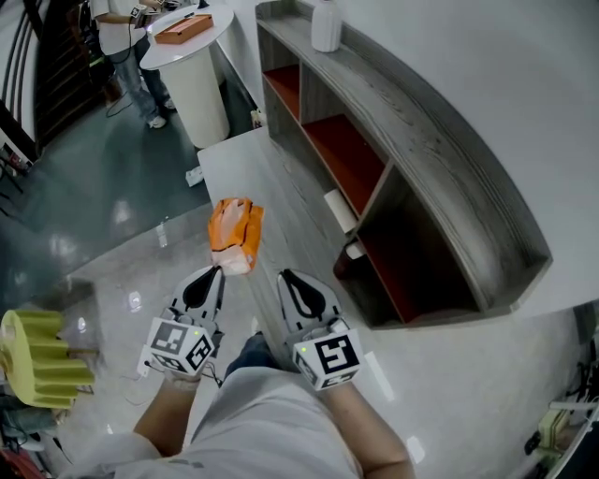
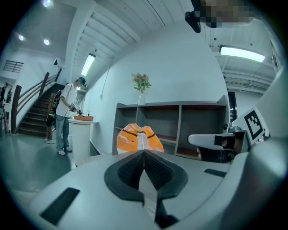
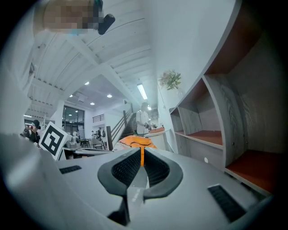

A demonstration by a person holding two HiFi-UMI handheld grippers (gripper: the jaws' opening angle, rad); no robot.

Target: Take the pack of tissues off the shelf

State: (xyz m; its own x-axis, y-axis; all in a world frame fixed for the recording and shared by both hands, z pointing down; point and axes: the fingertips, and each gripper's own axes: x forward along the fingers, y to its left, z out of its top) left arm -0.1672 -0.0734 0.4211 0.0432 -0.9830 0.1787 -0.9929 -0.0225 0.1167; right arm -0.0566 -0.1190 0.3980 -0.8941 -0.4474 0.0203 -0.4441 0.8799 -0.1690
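Note:
The pack of tissues (image 1: 235, 231) is orange with a white end and hangs in the air in front of the shelf (image 1: 426, 140), clear of its compartments. My left gripper (image 1: 217, 271) is shut on the pack's lower white edge. In the left gripper view the pack (image 2: 129, 137) bulges just beyond the jaws, and a white strip of it is pinched at my left gripper (image 2: 143, 151). To its right, my right gripper (image 1: 284, 274) is shut and holds nothing. In the right gripper view the pack (image 3: 135, 141) shows past my right gripper (image 3: 140, 150).
The grey wooden shelf has red-brown floors; a white flat object (image 1: 340, 210) lies in a lower compartment and a white vase (image 1: 326, 23) stands on top. A white round pedestal (image 1: 194, 70) carries a brown box (image 1: 183, 28), with a person (image 1: 126, 42) beside it. A yellow-green object (image 1: 33, 360) stands at the left.

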